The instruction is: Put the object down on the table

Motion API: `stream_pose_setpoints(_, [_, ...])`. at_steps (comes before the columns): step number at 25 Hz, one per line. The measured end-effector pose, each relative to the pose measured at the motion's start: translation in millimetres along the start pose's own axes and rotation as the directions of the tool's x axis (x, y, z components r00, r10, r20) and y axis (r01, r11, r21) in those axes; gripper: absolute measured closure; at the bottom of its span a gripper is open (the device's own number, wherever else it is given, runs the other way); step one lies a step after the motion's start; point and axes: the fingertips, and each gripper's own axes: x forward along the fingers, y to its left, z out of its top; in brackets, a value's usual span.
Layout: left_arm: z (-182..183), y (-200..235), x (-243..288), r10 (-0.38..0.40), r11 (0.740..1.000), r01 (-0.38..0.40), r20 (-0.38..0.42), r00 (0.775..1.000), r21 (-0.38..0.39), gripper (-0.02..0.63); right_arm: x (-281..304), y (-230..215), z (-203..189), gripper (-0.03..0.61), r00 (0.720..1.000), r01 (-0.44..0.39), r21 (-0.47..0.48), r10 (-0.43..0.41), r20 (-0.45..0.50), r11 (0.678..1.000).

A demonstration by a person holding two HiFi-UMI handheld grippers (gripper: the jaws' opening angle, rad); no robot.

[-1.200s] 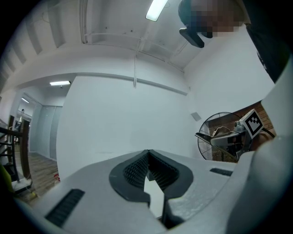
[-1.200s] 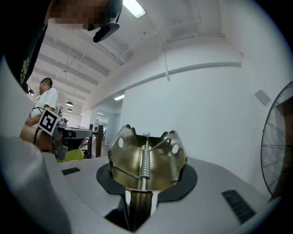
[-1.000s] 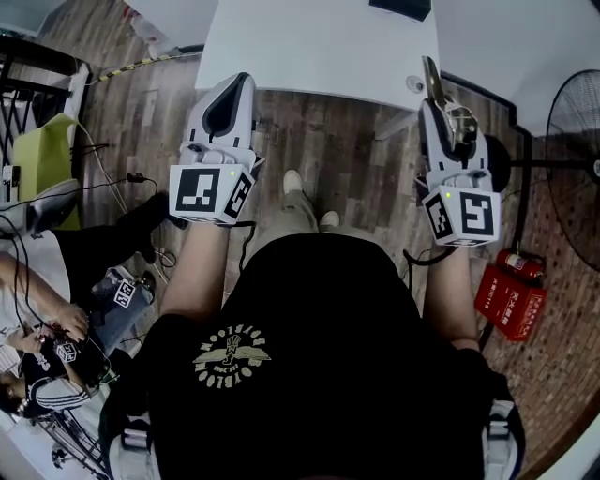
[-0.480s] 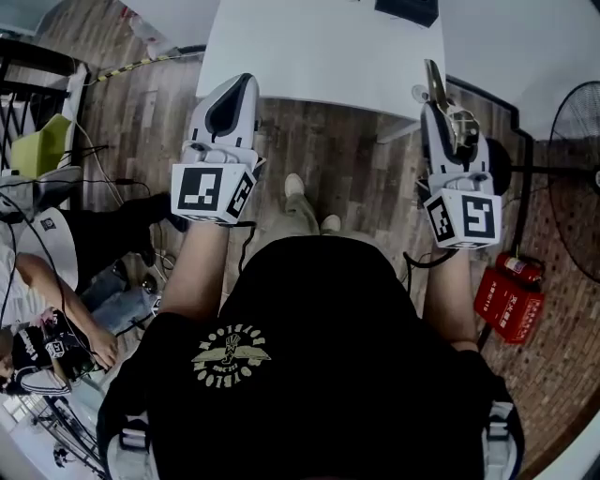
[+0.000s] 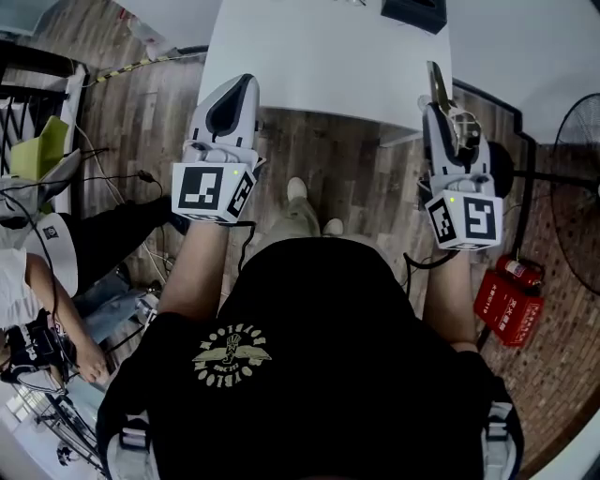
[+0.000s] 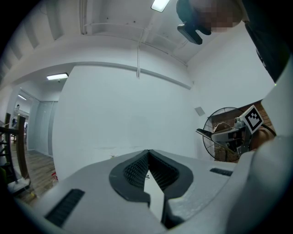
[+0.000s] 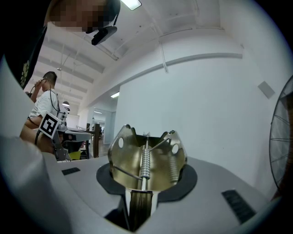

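We've moved up to the table [image 5: 319,52], right gripper [image 5: 438,107] clamped on the brass spring clip [image 7: 147,157], left gripper [image 5: 242,84] closed empty, set-down next.

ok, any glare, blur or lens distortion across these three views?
Head view: sharp, wide-angle bend, white table bright and washed out. Left gripper view: heavy fisheye, black corners, ceiling lamp blown out. Right gripper view: same fisheye; brass clip shows soft sheen, no harsh glare.

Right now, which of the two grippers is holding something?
The right gripper, clamped on a shiny gold-coloured spring clip. The left gripper has its jaws shut together with nothing between them.
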Motion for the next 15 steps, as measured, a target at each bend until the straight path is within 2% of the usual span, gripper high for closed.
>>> stream_pose_setpoints(15, [-10.7,46.3,50.6,-0.010,1.000,0.009,-0.021,1.000,-0.013,0.606,68.8,-8.3,-0.7,0.454,1.000,0.009,0.005,-0.009,-0.015,1.000])
